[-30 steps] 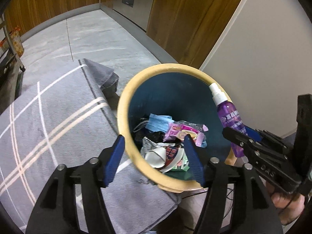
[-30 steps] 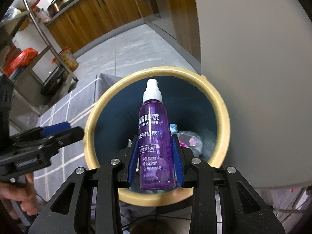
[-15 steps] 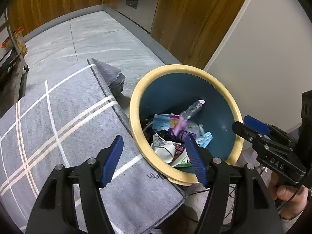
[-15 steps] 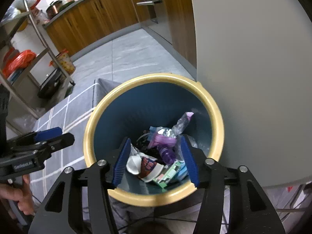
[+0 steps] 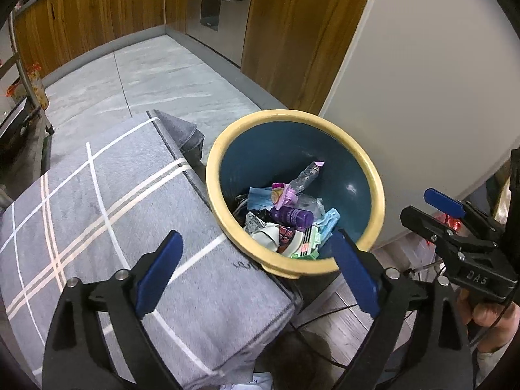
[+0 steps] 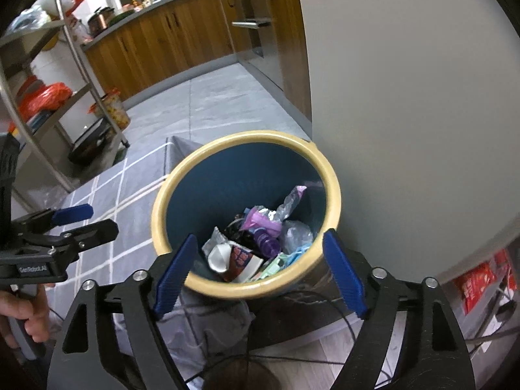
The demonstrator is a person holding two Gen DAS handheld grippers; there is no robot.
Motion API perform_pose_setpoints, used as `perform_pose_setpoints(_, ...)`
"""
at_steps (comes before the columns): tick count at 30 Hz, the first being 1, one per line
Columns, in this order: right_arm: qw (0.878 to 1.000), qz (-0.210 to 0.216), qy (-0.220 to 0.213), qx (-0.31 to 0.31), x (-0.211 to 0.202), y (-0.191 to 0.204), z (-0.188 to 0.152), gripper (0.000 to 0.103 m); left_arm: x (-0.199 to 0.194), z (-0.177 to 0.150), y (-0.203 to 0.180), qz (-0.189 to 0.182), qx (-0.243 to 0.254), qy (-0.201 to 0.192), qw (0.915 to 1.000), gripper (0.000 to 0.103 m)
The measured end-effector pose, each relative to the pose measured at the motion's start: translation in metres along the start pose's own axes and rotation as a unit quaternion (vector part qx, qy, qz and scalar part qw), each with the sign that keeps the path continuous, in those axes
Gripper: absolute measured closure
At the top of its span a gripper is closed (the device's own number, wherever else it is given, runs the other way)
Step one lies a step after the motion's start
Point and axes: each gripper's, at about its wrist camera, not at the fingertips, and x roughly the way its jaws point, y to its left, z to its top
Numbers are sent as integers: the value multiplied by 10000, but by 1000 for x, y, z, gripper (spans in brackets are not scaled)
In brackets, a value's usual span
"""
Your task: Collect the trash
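purple spray bottle lies in the bin, both grippers empty

while the grey tiled kitchen floor (image 5: 156, 74) and the wooden cabinets (image 5: 97, 16) fill the background, the largest thing close by is the pale wall panel (image 5: 422, 97), which stands right behind the bin. next in size is the grey cushion with white check lines (image 5: 130, 227), whose edge touches the bin's rim on the left. a steel shelf rack (image 6: 65, 74) with red bags on it stands across the floor in the right wrist view.

the round waste bin (image 5: 373, 175), dark blue inside with a cream rim, sits between cushion and wall panel, and holds a pile of rubbish at its bottom. on that pile lies the purple spray bottle (image 5: 292, 217), on its side, touching a crumpled clear plastic bottle (image 5: 307, 175) that leans up the bin's inner wall. around them lie a blue face mask (image 5: 260, 196), a white paper cup (image 6: 224, 255) with a printed wrapper beside it, and a green packet (image 5: 307, 248) near the front rim.

the left gripper (image 5: 256, 276) hovers over the cushion's edge and the bin's near rim, its blue-padded jaws spread wide with nothing between them. the right gripper (image 6: 258, 268) hangs above the bin's front rim, jaws likewise spread wide and empty. each gripper shows at the edge of the other's view, held by a hand.
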Motion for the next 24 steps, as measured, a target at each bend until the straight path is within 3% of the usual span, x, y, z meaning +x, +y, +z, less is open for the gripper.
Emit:
perform_pose_setpoints(6, 9996, -102, -266, -65, -30, 2, -12, 8, -26, -16, -10, 30, 70, -191, 9998, 6)
perform_pose_setpoints(15, 9975, 93, -693, -58, -66, 3, -28, 6, -62, -35, -29, 227, 132, -497, 9984, 6)
perform_pose_setpoints(24, 9938, 186, -1090, -61, -91, 7, -44, 5, -76, -42, -38, 176, 221, -700, 9971, 6)
